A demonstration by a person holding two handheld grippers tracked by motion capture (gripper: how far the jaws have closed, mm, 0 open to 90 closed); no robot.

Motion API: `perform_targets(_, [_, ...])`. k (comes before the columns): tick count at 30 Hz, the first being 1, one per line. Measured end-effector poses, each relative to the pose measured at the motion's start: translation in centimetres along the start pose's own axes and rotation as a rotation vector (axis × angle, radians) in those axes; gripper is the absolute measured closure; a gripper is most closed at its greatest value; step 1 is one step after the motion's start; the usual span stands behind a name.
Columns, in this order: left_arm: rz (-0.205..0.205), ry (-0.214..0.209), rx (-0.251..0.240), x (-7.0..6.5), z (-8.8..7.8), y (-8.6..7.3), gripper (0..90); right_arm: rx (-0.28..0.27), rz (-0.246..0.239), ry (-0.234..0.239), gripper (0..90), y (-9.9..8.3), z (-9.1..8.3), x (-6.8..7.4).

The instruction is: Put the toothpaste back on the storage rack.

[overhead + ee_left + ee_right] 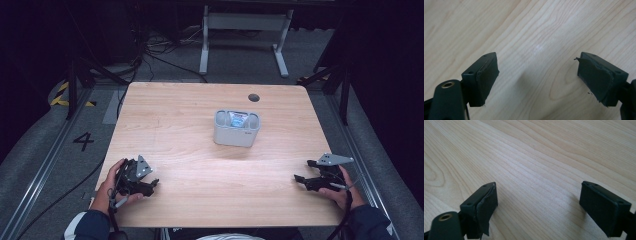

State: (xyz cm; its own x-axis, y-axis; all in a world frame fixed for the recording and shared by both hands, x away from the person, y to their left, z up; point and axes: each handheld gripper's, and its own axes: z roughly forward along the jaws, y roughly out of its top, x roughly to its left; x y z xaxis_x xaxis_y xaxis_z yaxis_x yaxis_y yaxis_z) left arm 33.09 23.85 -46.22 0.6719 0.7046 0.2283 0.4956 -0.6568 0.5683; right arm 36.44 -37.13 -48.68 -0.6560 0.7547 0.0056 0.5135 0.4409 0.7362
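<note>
My left gripper (150, 184) rests low over the near left corner of the wooden table (200, 165), held in a hand. In the left gripper view its jaws stand wide apart around the midpoint of my left gripper (537, 75), with bare wood between them. My right gripper (303, 171) sits at the near right edge, pointing left. In the right gripper view my right gripper (539, 206) is also open over bare wood, with nothing between its pads. A grey compartmented caddy (236, 128) stands in the middle of the table, something blue and white inside it.
A dark round hole (254, 97) lies near the table's far edge. Beyond the table stand a white desk frame (245, 30) and floor cables. Metal rails run along both sides of the table.
</note>
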Motion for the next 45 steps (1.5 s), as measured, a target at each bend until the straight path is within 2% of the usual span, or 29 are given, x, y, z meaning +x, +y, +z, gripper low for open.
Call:
perform_targets(1, [-0.024,-0.021,-0.006,0.2,0.0,-0.5,16.8,0.000,0.000,0.000,15.0,0.0,0.0,0.0])
perform_targets(3, [-0.033,-0.022,-0.013,0.4,0.0,-0.9,16.5,0.000,0.000,0.000,15.1,0.0,0.0,0.0])
perform_targets(4, [-0.072,-0.039,-0.035,0.8,-0.2,-1.8,16.4,0.000,0.000,0.000,15.0,0.0,0.0,0.0])
perform_targets(6, [-0.103,-0.056,-0.047,1.3,-0.4,-2.6,16.4,0.000,0.000,0.000,15.1,0.0,0.0,0.0])
perform_targets(7, [-0.103,-0.056,-0.047,1.3,-0.4,-2.6,16.3,0.000,0.000,0.000,15.1,0.0,0.0,0.0])
perform_targets(8, [-0.141,-0.074,-0.077,1.6,-0.4,-3.5,16.2,0.000,0.000,0.000,15.1,0.0,0.0,0.0])
perform_targets(9, [-0.141,-0.074,-0.077,1.6,-0.4,-3.5,15.8,0.000,0.000,0.000,15.1,0.0,0.0,0.0])
perform_targets(11, [-0.194,-0.093,-0.126,2.3,-0.5,-4.9,15.4,-0.001,0.000,0.000,15.1,0.0,0.0,0.0])
perform_targets(12, [-0.235,-0.107,-0.129,2.4,-0.5,-5.2,15.4,0.000,0.000,0.000,15.1,0.0,0.0,0.0])
perform_targets(13, [-0.242,-0.095,-0.127,2.5,-0.6,-5.4,15.2,-0.001,0.000,0.000,15.1,0.0,0.0,0.0])
perform_targets(24, [-0.267,-0.079,-0.119,2.4,-0.7,-5.4,14.6,-0.001,-0.003,0.001,15.1,0.0,0.0,0.0])
perform_targets(45, [-0.273,-0.073,-0.114,2.5,-0.4,-5.2,11.0,-0.001,-0.003,0.003,14.9,0.0,0.0,0.0])
